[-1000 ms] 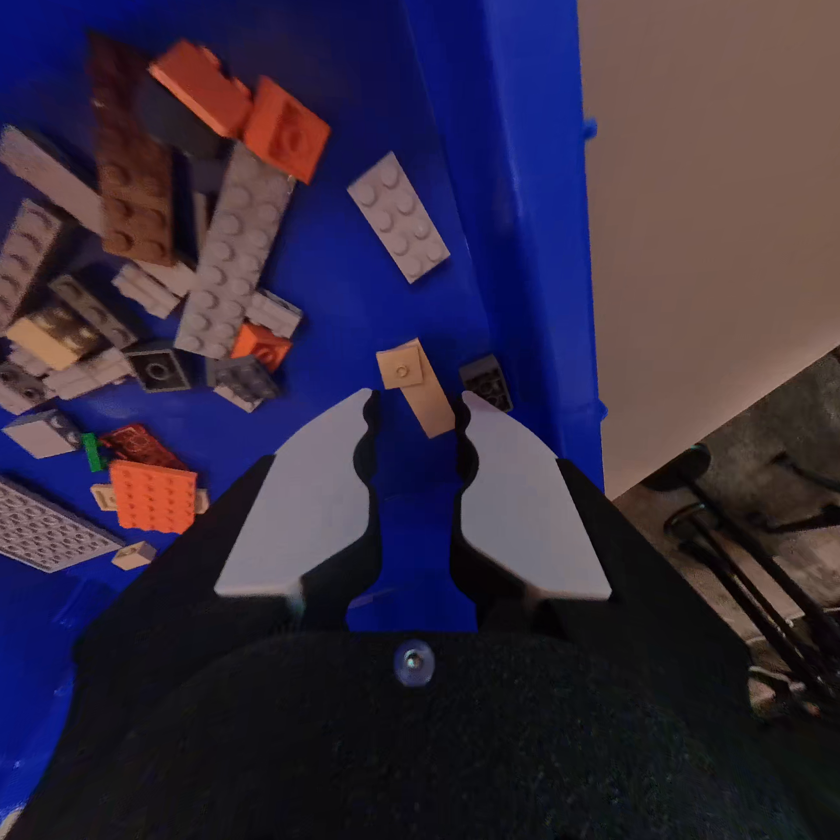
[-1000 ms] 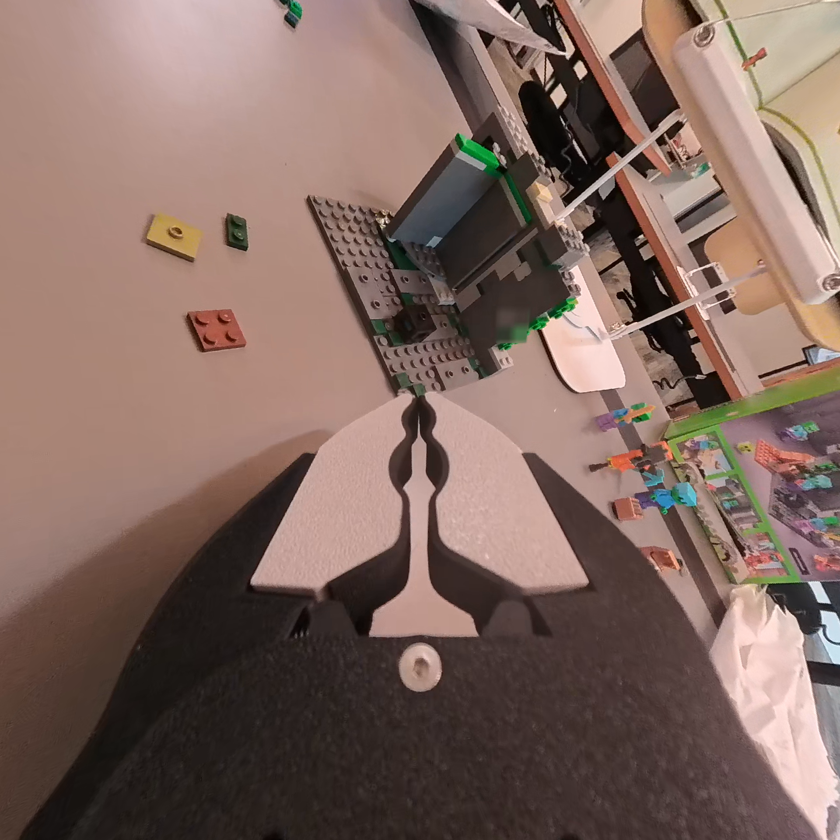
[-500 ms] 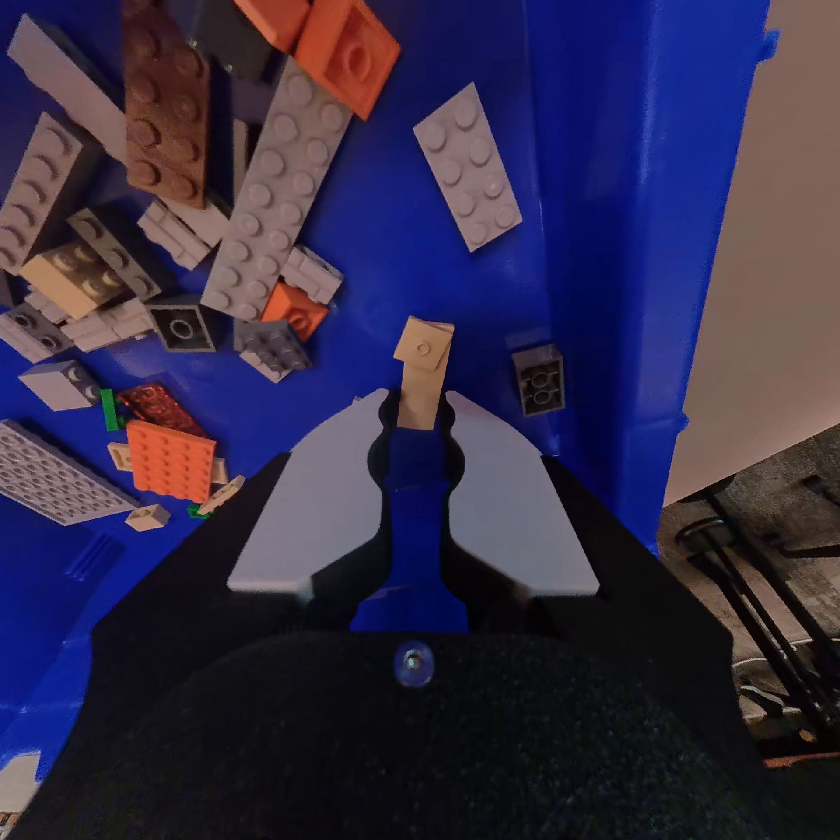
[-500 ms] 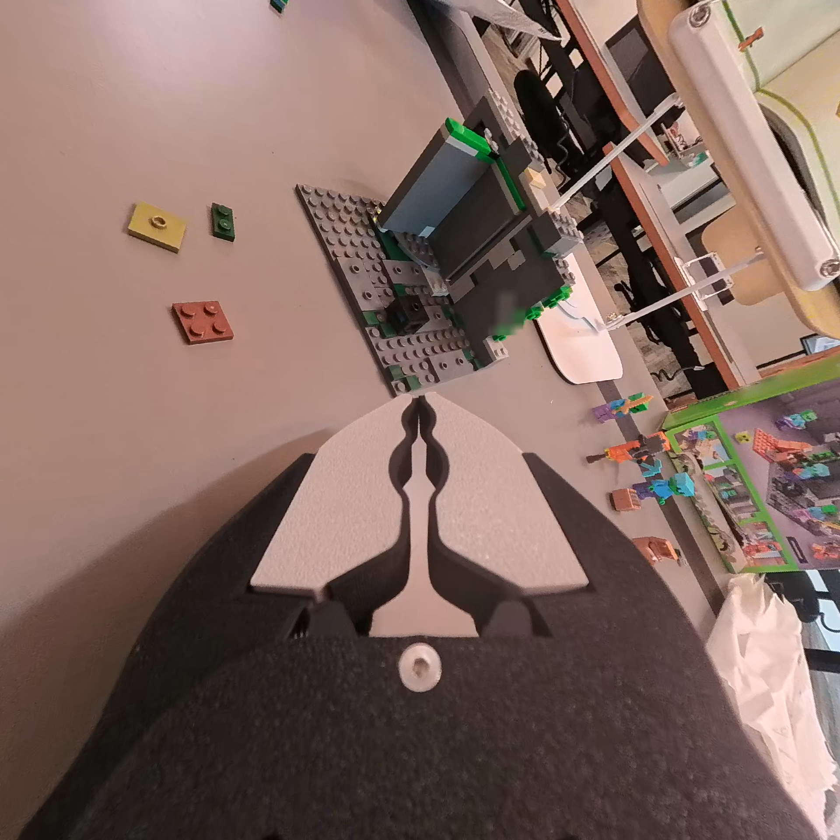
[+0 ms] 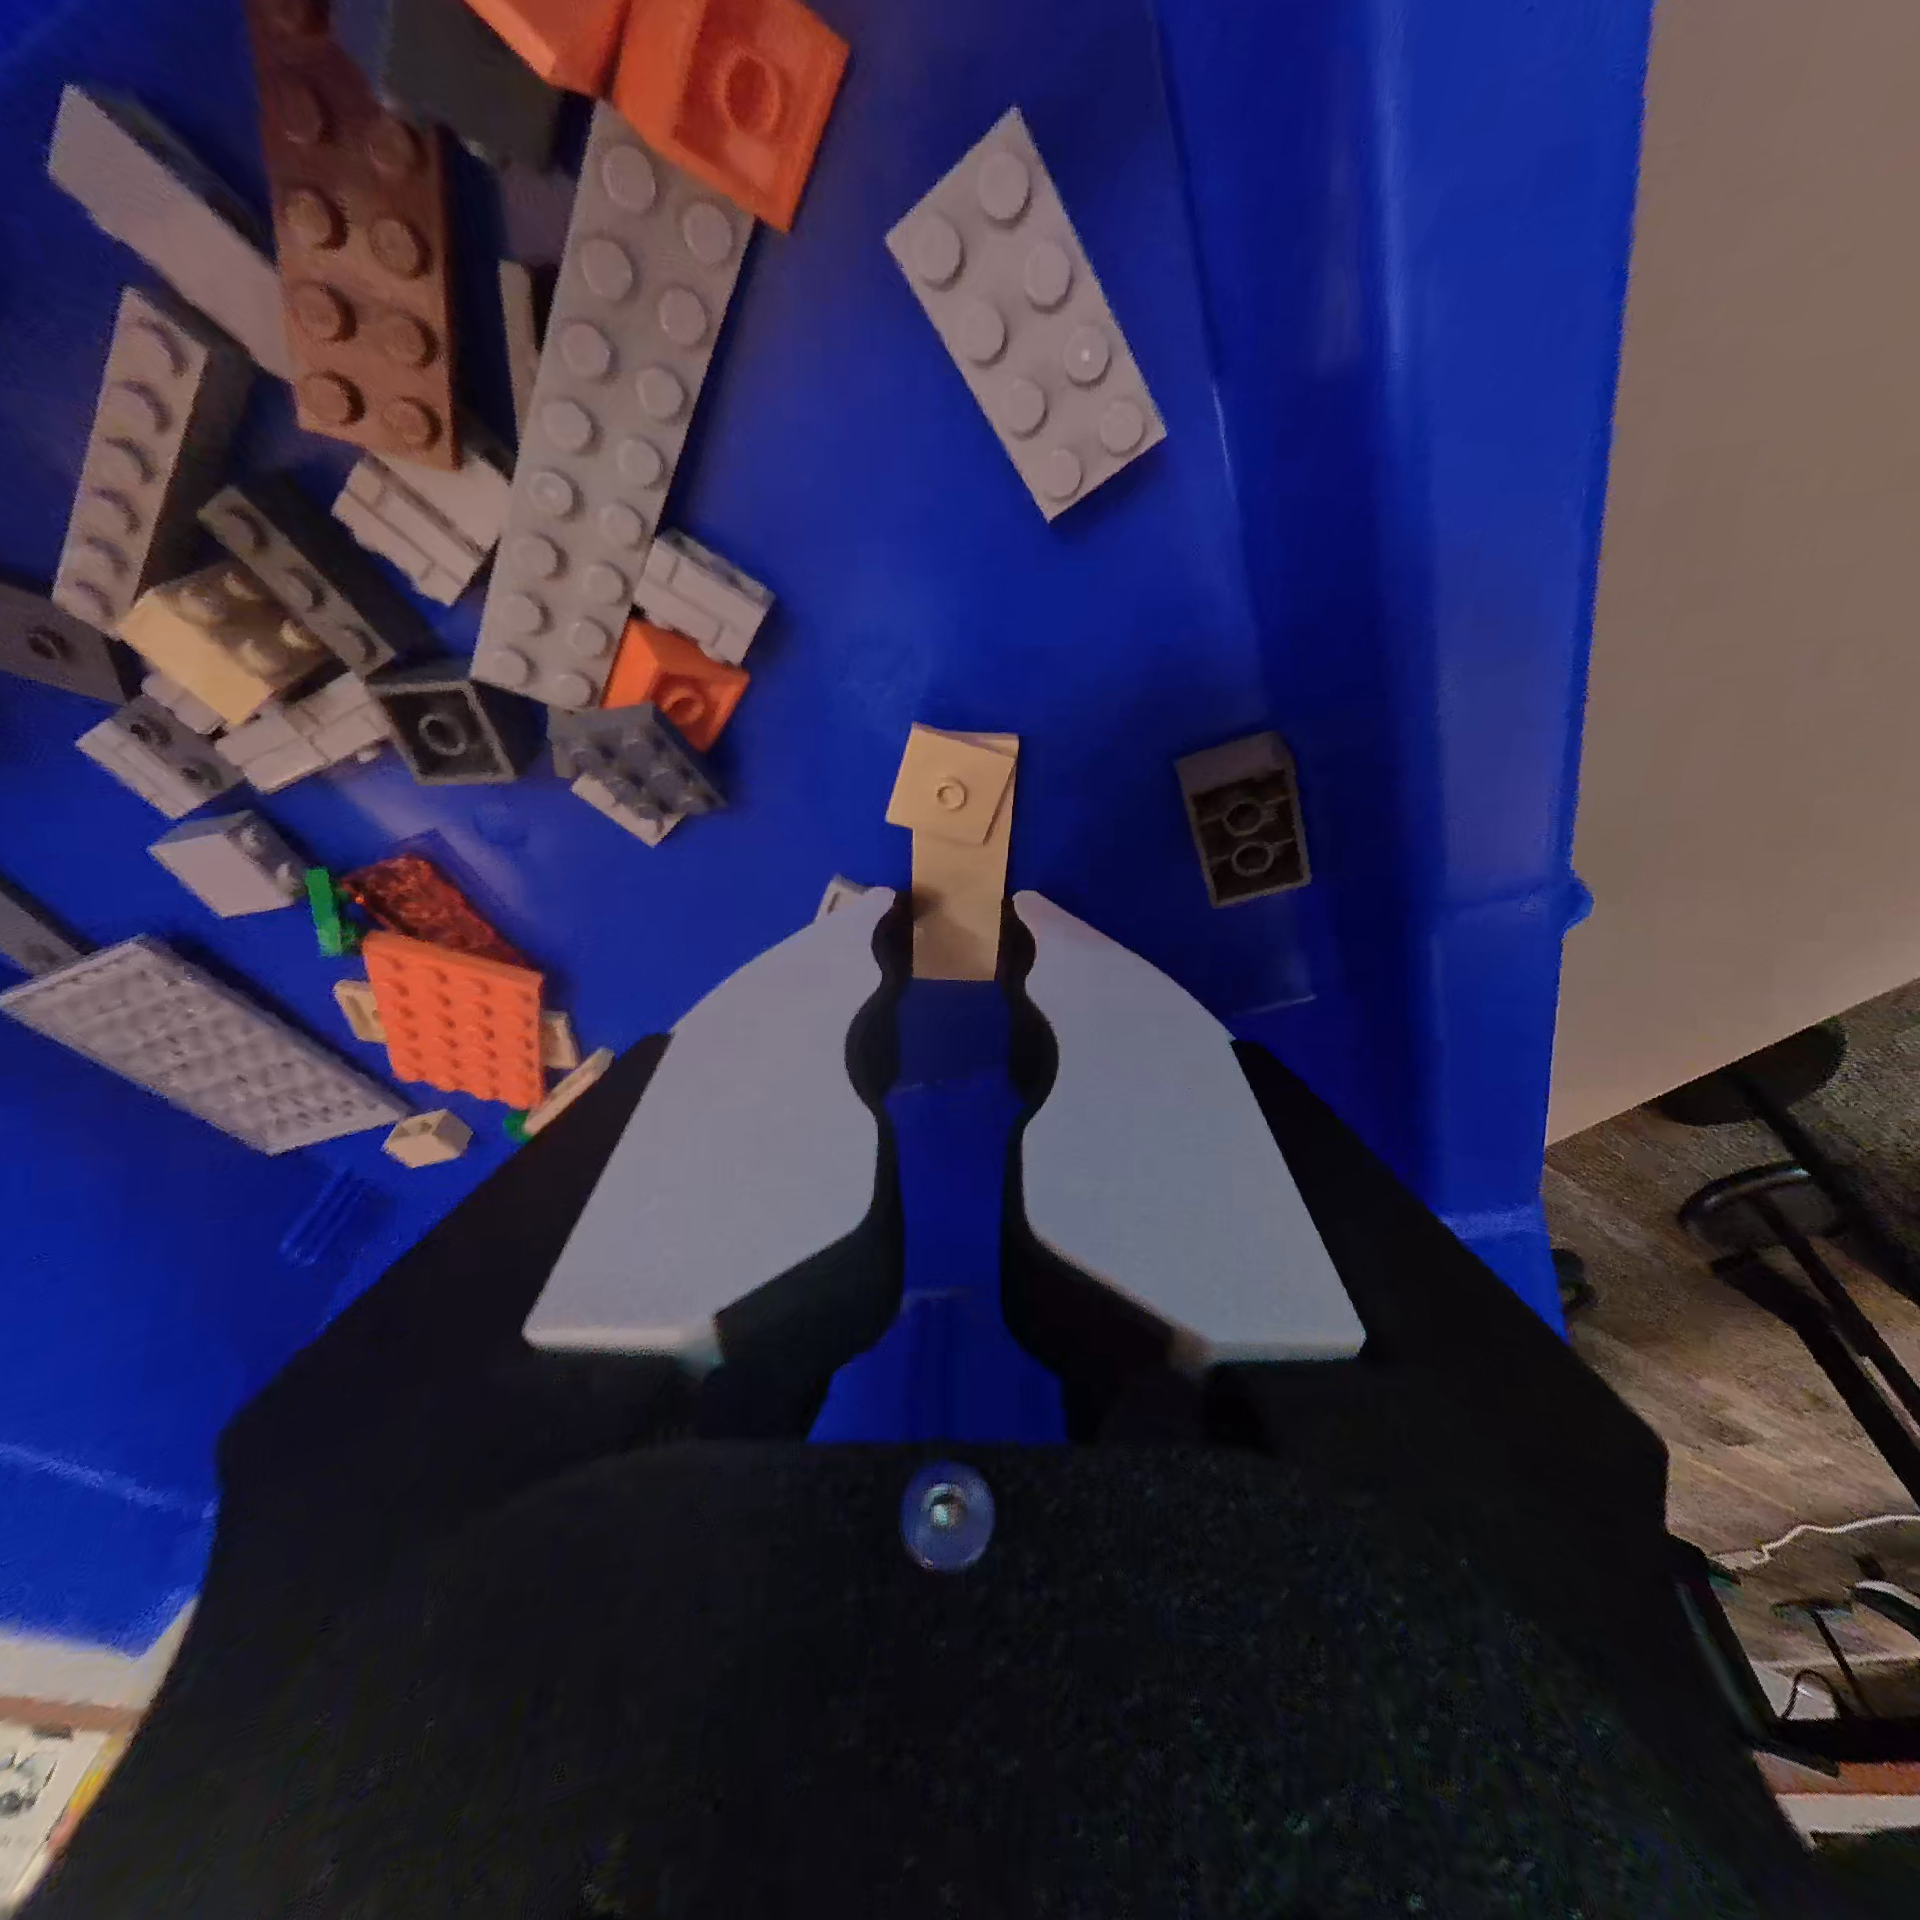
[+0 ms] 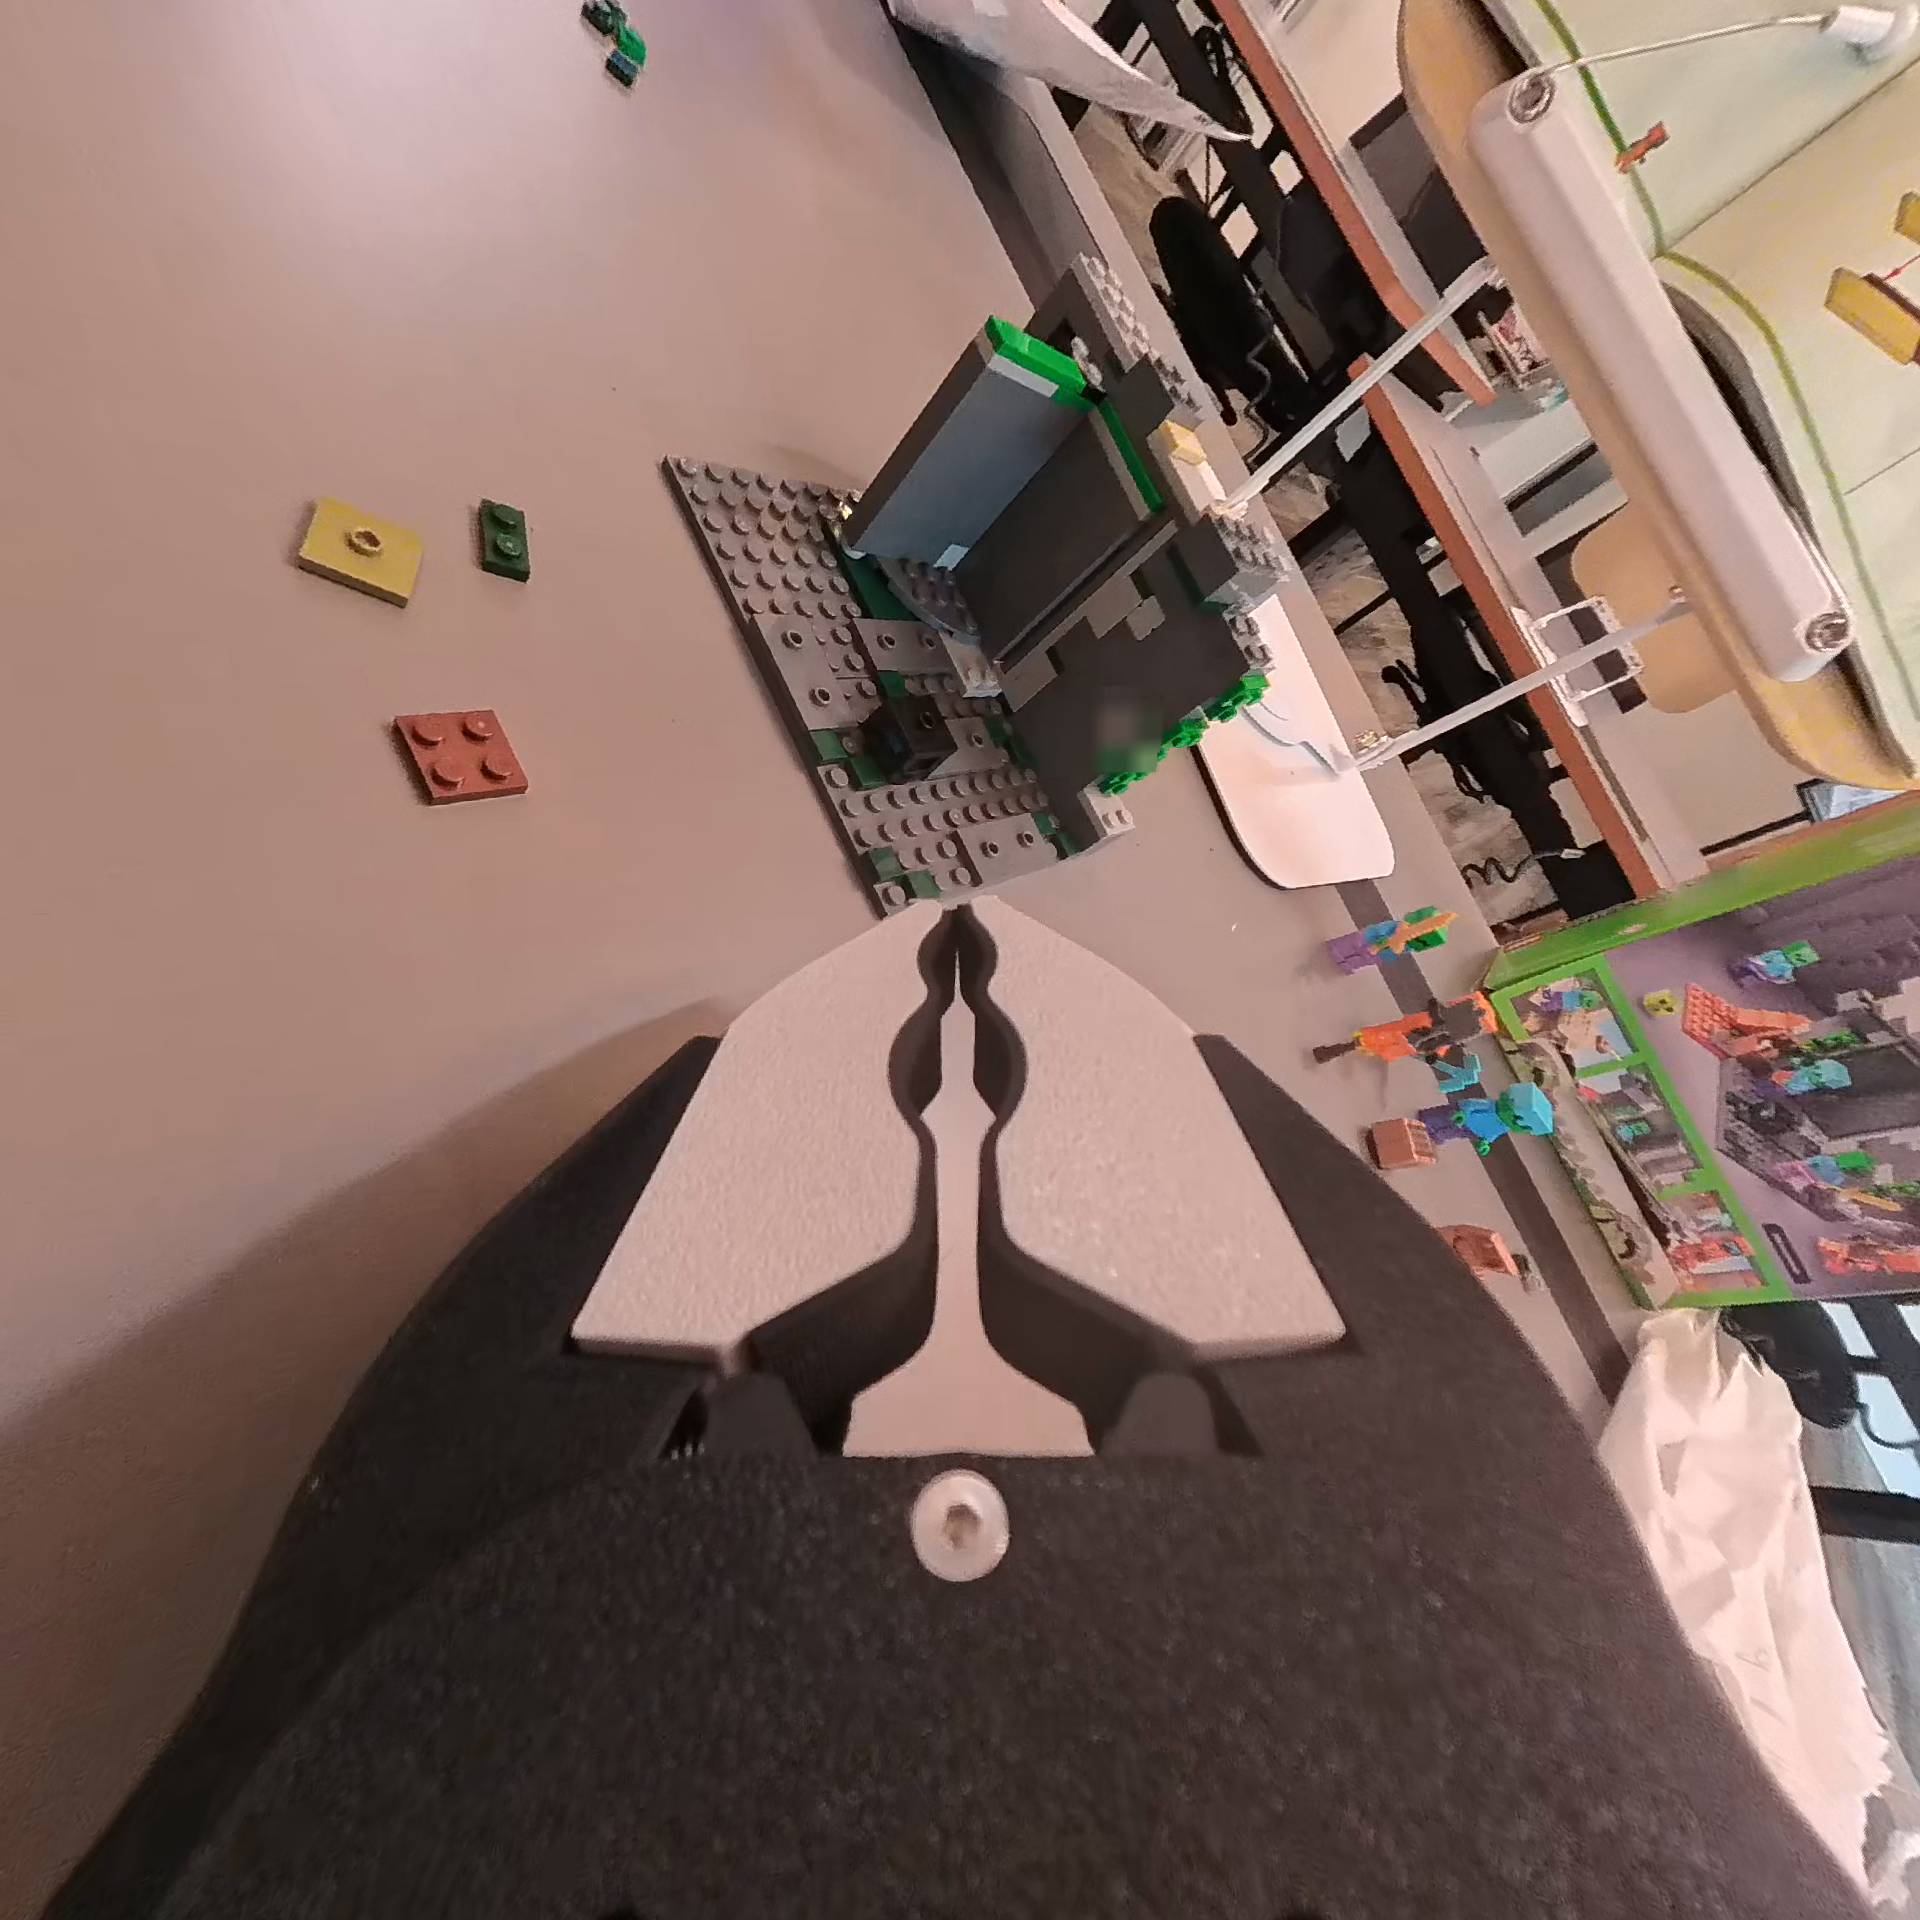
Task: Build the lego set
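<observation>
The grey surface [image 6: 312, 260] spreads ahead and to the left of the right gripper [image 6: 961, 911], whose fingers [image 6: 821, 1143] are pressed together with nothing between them. Straight beyond their tips stands the half-built lego model [image 6: 997, 644], a dark grey and green structure on a studded grey baseplate; the plate's near corner lies just past the fingertips. To the right of the fingers lies the green-edged set box [image 6: 1714, 1101], with small colourful minifigures [image 6: 1455, 1081] between it and the fingers. Ahead and to the left, well apart from the model, lie a yellow plate [image 6: 361, 551], a red-brown plate [image 6: 460, 755] and a small dark green plate [image 6: 506, 538].

The left gripper [image 5: 954, 914] reaches into a blue bin [image 5: 1351, 416]. Its fingers [image 5: 758, 1143] are narrowly spread around the near end of a tan piece [image 5: 954, 862], which runs straight ahead between the tips; whether they actually press it I cannot tell. The bin wall rises close on the right of the fingers. Ahead and left sits a heap of loose bricks: a long grey plate [image 5: 613, 405], a brown plate [image 5: 364, 270], an orange tile [image 5: 743, 99]. Ahead and slightly right lies a grey plate [image 5: 1023, 312] alone; just right of the tan piece, an upturned dark brick [image 5: 1244, 821]. Left of the fingers sits an orange studded plate [image 5: 457, 1018].
</observation>
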Available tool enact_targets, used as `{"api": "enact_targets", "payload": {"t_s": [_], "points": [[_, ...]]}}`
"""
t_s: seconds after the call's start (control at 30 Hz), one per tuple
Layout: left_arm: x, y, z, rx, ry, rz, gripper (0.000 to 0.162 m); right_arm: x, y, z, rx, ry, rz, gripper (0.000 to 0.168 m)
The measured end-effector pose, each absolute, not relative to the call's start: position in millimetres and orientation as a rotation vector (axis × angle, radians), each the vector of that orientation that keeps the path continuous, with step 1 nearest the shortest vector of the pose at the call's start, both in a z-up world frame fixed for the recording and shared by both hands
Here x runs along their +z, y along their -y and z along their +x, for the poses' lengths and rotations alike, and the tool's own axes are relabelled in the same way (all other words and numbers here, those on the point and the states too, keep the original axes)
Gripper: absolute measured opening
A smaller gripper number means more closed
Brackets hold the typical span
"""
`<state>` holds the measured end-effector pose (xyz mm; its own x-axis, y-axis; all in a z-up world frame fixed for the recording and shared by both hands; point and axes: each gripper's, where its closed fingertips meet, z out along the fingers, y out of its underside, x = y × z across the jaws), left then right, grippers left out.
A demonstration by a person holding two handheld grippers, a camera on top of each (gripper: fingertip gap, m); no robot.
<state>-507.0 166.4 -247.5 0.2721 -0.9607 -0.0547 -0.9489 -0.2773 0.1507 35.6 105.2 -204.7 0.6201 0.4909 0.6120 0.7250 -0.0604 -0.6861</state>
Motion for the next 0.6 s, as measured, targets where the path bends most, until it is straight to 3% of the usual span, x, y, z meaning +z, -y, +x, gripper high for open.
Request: {"api": "enact_targets", "payload": {"t_s": [0.6], "points": [[-149.8,-216.0,-541.4,-1.342,1.772,2.145,0.016,-189.8,-98.0,35.1,-0.257,1.007,-1.652,0.0]]}}
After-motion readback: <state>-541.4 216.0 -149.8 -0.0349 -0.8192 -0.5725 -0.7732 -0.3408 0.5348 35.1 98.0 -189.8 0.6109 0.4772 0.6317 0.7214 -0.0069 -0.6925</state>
